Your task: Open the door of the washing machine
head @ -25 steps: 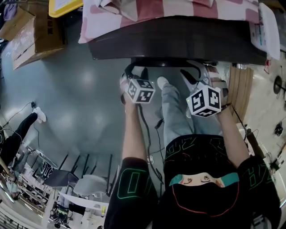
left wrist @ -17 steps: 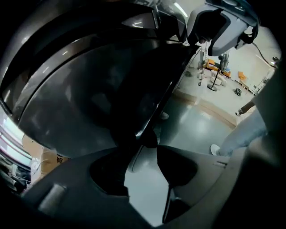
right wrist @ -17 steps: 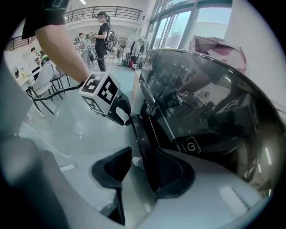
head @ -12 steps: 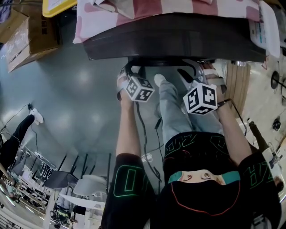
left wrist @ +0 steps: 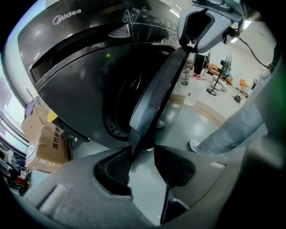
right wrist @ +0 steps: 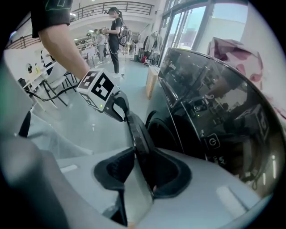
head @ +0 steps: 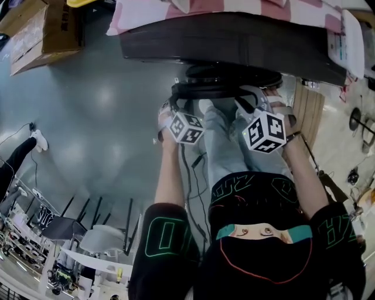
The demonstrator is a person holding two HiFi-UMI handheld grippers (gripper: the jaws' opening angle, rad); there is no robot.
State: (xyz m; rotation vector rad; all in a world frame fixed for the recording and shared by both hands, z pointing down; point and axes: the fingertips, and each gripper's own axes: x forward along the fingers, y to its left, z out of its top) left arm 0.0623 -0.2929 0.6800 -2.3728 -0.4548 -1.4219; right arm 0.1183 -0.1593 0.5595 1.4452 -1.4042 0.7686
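Observation:
The dark washing machine [head: 234, 41] stands in front of me, its round door [head: 225, 88] swung a little out from the front. My left gripper [head: 177, 105] has just been closing; the door's rim [left wrist: 156, 89] runs between its jaws [left wrist: 142, 163], pads against it. My right gripper [head: 258, 104] has also been closing, and its jaws [right wrist: 140, 172] sit tight on the door's rim [right wrist: 138, 134] at the other side. In the right gripper view the left gripper [right wrist: 118, 105] holds the same rim further along. The drum opening [left wrist: 118, 107] shows behind the door.
A pink checked cloth [head: 234, 9] lies on top of the machine. A cardboard box [head: 44, 29] stands at the far left, a wooden panel [head: 307, 108] at the right. My legs [head: 225, 146] and a cable [head: 190, 176] are below the door. Another person's foot [head: 38, 140] is at the left.
The door's ring now stands further out from the machine front. Both grippers have shifted slightly towards me along with it.

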